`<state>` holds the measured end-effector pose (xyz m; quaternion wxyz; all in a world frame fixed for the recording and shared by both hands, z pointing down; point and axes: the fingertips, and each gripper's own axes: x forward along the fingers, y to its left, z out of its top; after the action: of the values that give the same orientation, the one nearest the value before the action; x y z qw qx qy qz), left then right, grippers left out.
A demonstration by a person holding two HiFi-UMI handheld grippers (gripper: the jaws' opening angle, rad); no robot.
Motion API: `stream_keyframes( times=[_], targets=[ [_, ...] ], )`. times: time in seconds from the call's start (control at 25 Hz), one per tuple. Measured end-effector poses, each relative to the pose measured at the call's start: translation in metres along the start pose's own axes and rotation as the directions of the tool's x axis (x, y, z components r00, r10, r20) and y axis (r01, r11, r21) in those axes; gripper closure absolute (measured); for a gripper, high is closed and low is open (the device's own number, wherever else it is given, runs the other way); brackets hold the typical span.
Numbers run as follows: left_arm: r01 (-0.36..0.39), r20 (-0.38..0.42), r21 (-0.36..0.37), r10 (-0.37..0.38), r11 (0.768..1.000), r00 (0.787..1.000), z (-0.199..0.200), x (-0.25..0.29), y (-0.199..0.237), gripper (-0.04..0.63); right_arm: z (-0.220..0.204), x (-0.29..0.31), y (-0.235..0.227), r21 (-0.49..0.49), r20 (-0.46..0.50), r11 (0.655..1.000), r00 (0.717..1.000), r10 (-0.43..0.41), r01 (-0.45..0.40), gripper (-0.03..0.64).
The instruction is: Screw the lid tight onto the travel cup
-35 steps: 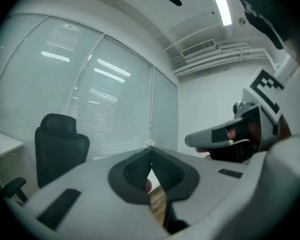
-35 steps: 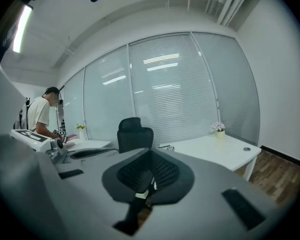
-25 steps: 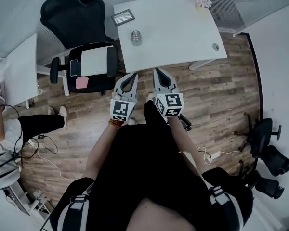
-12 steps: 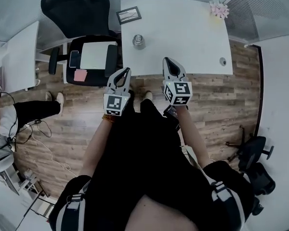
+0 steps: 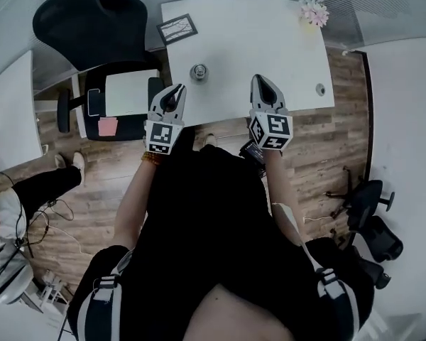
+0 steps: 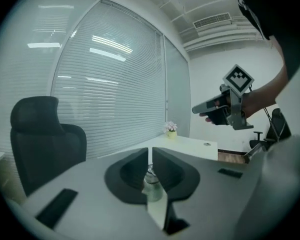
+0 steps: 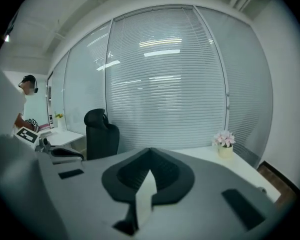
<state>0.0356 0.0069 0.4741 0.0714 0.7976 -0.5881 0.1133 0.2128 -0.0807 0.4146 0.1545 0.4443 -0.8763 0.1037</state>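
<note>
1. Both grippers are held out ahead of the body, over the near edge of the white table (image 5: 270,41). Neither touches anything. Judgement: this is the approach, and no work on the cup has begun.
2. Left gripper (image 5: 176,91): its jaws are drawn together to a hairline slit with nothing gripped. It points at the travel cup (image 5: 199,72), which shows past the tips through that slit in the left gripper view (image 6: 151,183). The aim suggests this hand is meant to steady the cup.
3. Right gripper (image 5: 262,80): its jaws are fully together and empty. It is aimed at bare tabletop, well apart from the cup.
4. The cup stands upright near the table's front left part, just ahead of the left gripper and clear of it.
5. Cup: short and round, with a translucent body and a greyish, metallic-looking top. Whether a lid already sits on it cannot be told.
6. A small round disc (image 5: 319,89) lies near the table's right edge. It may be the lid, but it is too small to confirm.
7. Table: smooth and matt white. At its far side are a framed picture (image 5: 177,28) and a flower pot (image 5: 312,11).
8. Judgement: both sets of jaws must open before any grip is possible.
</note>
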Motion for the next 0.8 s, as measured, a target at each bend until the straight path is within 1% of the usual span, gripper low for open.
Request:
stream_keyframes(
  times=[0.12,0.24,0.32,0.48,0.56,0.64,0.8],
  targets=[
    [0.087,0.002,0.021,-0.087,0.996,0.996,-0.002,0.018,0.018,0.561,0.007,0.018,0.004,-0.010,-0.013,0.999,0.999,-0.044,0.043,0.617],
    [0.181,0.005,0.031,-0.181,0.983,0.983,-0.002,0.031,0.029,0.494,0.016,0.026,0.003,-0.007,0.000,0.996,0.996,-0.092,0.092,0.617],
    [0.229,-0.007,0.043,-0.229,0.972,0.973,-0.005,0.037,0.037,0.460,0.020,0.031,0.000,0.002,0.003,0.992,0.992,-0.128,0.128,0.617],
    [0.296,-0.053,0.013,-0.295,0.955,0.954,-0.024,0.048,0.045,0.394,0.027,0.040,-0.011,0.021,-0.003,0.984,0.984,-0.177,0.177,0.617],
    [0.328,-0.082,0.015,-0.326,0.945,0.942,-0.035,0.059,0.047,0.349,0.034,0.052,-0.016,0.051,0.002,0.984,0.985,-0.172,0.172,0.617],
    [0.369,-0.113,0.038,-0.363,0.929,0.925,-0.047,0.068,0.042,0.305,0.036,0.063,-0.015,0.065,-0.004,0.987,0.989,-0.146,0.146,0.617],
    [0.445,-0.160,0.092,-0.428,0.891,0.889,-0.071,0.091,0.031,0.245,0.036,0.090,-0.007,0.015,-0.044,0.999,0.998,-0.046,0.047,0.617]
  ],
)
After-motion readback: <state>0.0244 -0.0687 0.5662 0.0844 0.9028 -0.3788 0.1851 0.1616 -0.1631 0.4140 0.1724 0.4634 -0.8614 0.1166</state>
